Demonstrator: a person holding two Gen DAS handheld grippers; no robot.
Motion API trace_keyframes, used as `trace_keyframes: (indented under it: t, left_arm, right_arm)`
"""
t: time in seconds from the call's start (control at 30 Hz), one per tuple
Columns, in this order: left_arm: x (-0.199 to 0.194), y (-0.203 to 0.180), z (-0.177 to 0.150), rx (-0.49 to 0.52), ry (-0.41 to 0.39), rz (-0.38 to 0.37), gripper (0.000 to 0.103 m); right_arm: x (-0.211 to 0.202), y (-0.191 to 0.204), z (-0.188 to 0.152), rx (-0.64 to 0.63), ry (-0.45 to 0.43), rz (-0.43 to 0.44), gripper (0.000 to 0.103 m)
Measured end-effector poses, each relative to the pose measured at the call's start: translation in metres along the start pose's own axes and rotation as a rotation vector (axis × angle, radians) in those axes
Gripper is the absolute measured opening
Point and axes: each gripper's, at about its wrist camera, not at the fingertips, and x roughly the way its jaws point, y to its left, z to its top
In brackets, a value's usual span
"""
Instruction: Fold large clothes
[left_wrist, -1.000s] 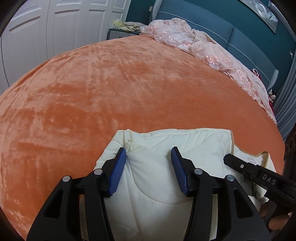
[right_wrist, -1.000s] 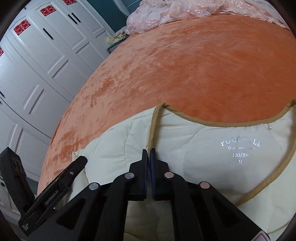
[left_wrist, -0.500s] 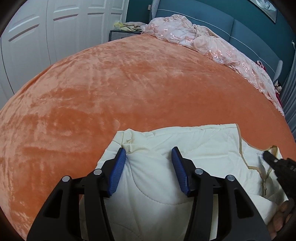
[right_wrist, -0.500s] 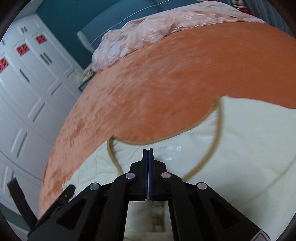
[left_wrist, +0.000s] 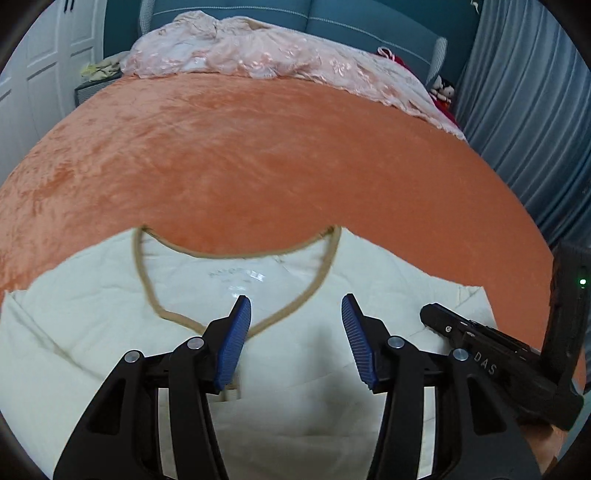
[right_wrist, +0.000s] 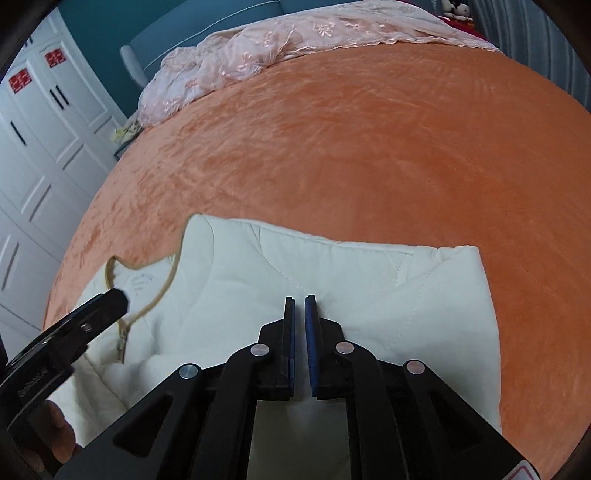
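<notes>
The near part of the cream quilted garment with tan-trimmed neckline (left_wrist: 295, 369) runs under both tools and out of the bottom of each view, so its lower half cannot be seen; the printed label inside the collar (left_wrist: 236, 277) is too blurred to read. In the right wrist view the left side of the garment is partly covered by the other tool.

The garment lies spread on the orange plush bedspread (left_wrist: 277, 166) at the near edge of the bed. At the far end a crumpled pink embroidered cover (left_wrist: 277, 62) lies against a teal padded headboard (left_wrist: 369, 26). White panelled wardrobe doors (right_wrist: 37, 147) stand to the left, and grey-blue curtains (left_wrist: 535, 110) hang to the right.

The left gripper (left_wrist: 295, 332) has its blue-padded fingers (left_wrist: 232, 343) wide apart, holding nothing, over the point of the V-neck; whether they touch the cloth I cannot tell. The right gripper (right_wrist: 299, 339) has its fingers (right_wrist: 312, 347) nearly together with a narrow gap between them and nothing clearly pinched; they sit over the folded shoulder section to the right of the neckline.
</notes>
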Motion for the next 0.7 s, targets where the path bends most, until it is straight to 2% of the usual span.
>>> trace_keyframes:
  t: [0.03, 0.13, 0.4, 0.7]
  left_arm:
    - [0.012, -0.005, -0.004, 0.005, 0.019, 0.015, 0.049]
    - [0.038, -0.008, -0.018, 0.011, 0.046, 0.059, 0.049]
    - [0.047, -0.005, -0.027, 0.009, -0.021, 0.066, 0.049]
    - [0.045, -0.007, -0.028, 0.003, -0.051, 0.072, 0.048]
  right_arm:
    - [0.002, -0.002, -0.001, -0.01, 0.003, -0.003, 0.001]
    - [0.007, -0.01, -0.005, 0.003, 0.002, 0.016, 0.0]
    - [0.014, -0.012, -0.013, 0.019, -0.089, -0.002, 0.0]
    - [0.014, -0.01, -0.013, 0.01, -0.119, -0.029, 0.0]
